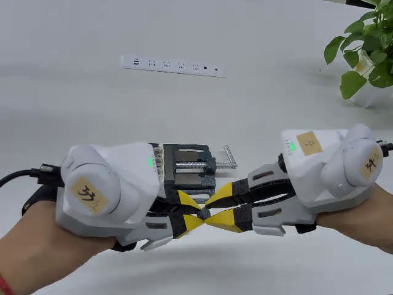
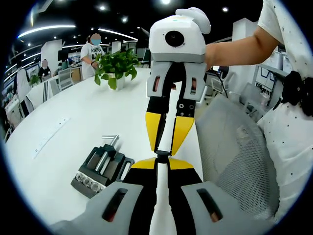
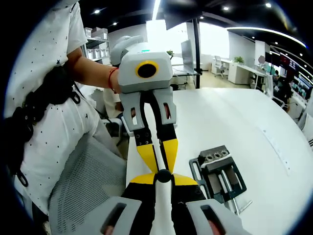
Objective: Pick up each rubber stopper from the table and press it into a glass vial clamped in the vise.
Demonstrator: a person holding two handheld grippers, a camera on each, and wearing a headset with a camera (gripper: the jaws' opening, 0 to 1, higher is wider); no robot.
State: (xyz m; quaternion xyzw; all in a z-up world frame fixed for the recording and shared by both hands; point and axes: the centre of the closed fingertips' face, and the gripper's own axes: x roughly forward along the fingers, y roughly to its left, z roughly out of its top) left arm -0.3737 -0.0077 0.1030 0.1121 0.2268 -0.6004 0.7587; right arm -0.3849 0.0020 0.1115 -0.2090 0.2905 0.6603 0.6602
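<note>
My two grippers meet tip to tip low over the near part of the white table (image 1: 258,123). A small dark rubber stopper (image 3: 163,176) sits at the meeting point. My right gripper (image 1: 207,214) is shut on it. My left gripper (image 1: 198,214) is shut, its tips touching the stopper end on. Just behind the tips stands the dark vise (image 1: 190,165) with a row of glass vials (image 2: 88,182) clamped at one end; the vials (image 3: 214,156) appear as dark round mouths in the right gripper view. My left gripper's body hides part of the vise in the head view.
A white power strip (image 1: 173,65) lies at the far side of the table. A potted plant (image 1: 365,49) stands at the far right corner. A grey mesh chair (image 2: 239,156) sits beyond the table's near edge, and people stand in the background.
</note>
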